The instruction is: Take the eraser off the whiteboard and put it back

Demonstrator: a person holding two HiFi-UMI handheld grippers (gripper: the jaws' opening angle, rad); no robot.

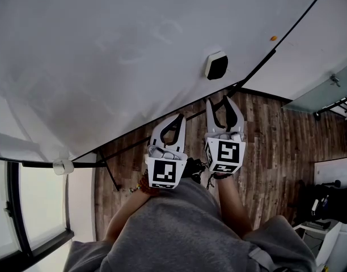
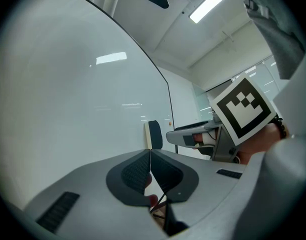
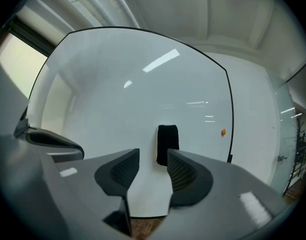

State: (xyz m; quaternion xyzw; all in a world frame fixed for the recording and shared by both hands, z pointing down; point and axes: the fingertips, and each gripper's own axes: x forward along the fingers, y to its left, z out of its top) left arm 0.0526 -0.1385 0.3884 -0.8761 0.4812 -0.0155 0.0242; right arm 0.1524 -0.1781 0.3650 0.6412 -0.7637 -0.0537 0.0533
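A black eraser [image 1: 216, 66] with a white rim sticks to the whiteboard [image 1: 105, 61]; it also shows as the eraser [image 3: 167, 143] and the eraser [image 2: 154, 134]. My right gripper [image 1: 225, 104] points level at the board just short of the eraser, jaws open with nothing between them. In the right gripper view the right gripper [image 3: 153, 166] frames the eraser's lower part beyond its tips. My left gripper [image 1: 174, 123] hangs beside it, farther from the eraser. The left gripper view shows the left gripper [image 2: 150, 170] shut and empty.
An orange magnet dot [image 1: 273, 38] sits near the board's right edge. The black stand frame [image 1: 108, 171] runs below the board over wood floor [image 1: 275, 152]. A window [image 1: 37, 208] lies at the left, dark equipment [image 1: 326, 200] at the right.
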